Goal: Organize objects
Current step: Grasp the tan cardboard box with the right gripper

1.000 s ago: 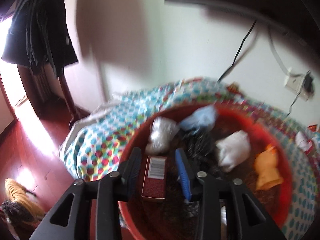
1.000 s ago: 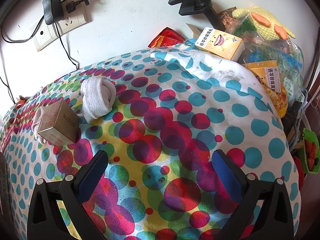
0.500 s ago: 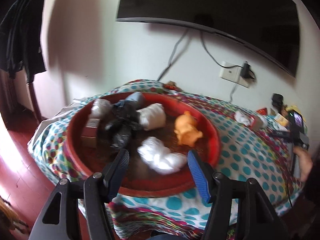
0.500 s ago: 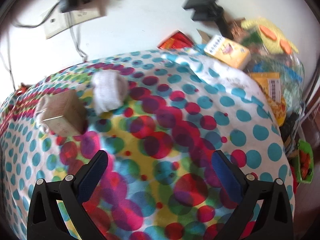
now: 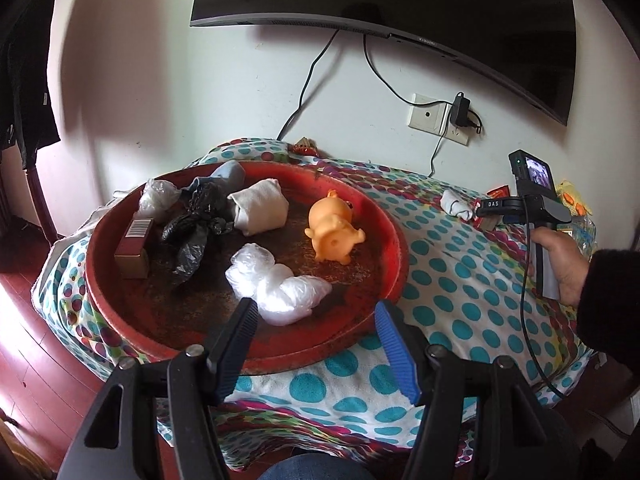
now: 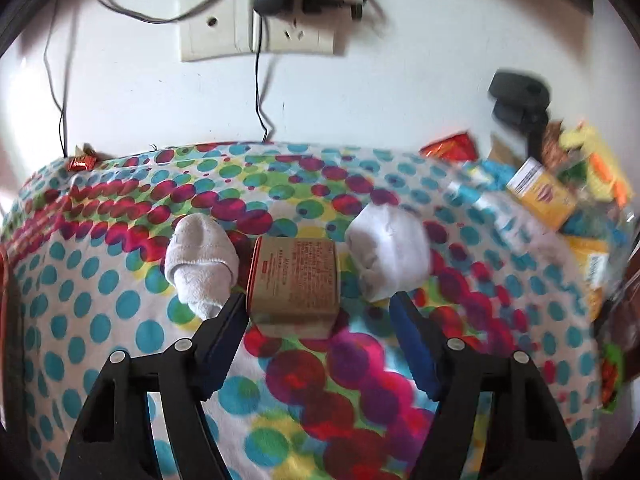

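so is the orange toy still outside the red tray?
No, the orange toy lies inside the red tray, right of the rolled white sock.

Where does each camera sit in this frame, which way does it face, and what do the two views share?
Left wrist: on the left gripper, open, facing the red tray and wall TV; the person's right hand shows.
Right wrist: on the right gripper, jaws just closing, not yet gripping, around the brown box between two rolled socks.
Shared: the dotted tablecloth, wall socket.

two socks (image 6: 202,262); one box (image 6: 295,278)
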The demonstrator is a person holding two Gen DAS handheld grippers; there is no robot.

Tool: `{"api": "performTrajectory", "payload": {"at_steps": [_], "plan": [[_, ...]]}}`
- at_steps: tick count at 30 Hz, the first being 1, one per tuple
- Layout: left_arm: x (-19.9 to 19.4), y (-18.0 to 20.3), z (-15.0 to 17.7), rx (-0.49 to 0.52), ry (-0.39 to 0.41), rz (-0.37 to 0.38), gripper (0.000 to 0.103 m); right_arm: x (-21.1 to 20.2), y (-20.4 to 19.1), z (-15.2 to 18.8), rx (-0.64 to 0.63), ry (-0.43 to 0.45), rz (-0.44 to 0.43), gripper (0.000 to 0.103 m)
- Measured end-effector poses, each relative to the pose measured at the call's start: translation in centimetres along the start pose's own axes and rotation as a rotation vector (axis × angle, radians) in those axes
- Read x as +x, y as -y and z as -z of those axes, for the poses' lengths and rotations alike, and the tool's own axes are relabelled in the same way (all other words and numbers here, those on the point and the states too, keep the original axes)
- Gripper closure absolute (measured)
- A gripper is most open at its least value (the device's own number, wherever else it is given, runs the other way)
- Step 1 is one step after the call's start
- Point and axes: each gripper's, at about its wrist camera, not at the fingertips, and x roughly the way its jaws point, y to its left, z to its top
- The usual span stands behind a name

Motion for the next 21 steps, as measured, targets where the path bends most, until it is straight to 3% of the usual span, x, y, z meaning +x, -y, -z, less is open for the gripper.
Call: {"api": "performTrajectory", "payload": {"at_steps": [4,12,21], "plan": [[0.2,0.2,0.1,0.003,-0.006,-0.001,0.04,1.5,0.5,-0.1,0.034,-0.031,-0.051,0.062],[0.0,1.2,0.2,0.066,-0.002,-0.023,0.04,0.6,1.4,0.5,0.024,-0.013,-0.058,0.063],[-1.4,2.4,0.3,0.104,0.038,-0.036,0.04,-4.2,3.1,-0.2,0.02,0.055,-0.018,0.063]]}}
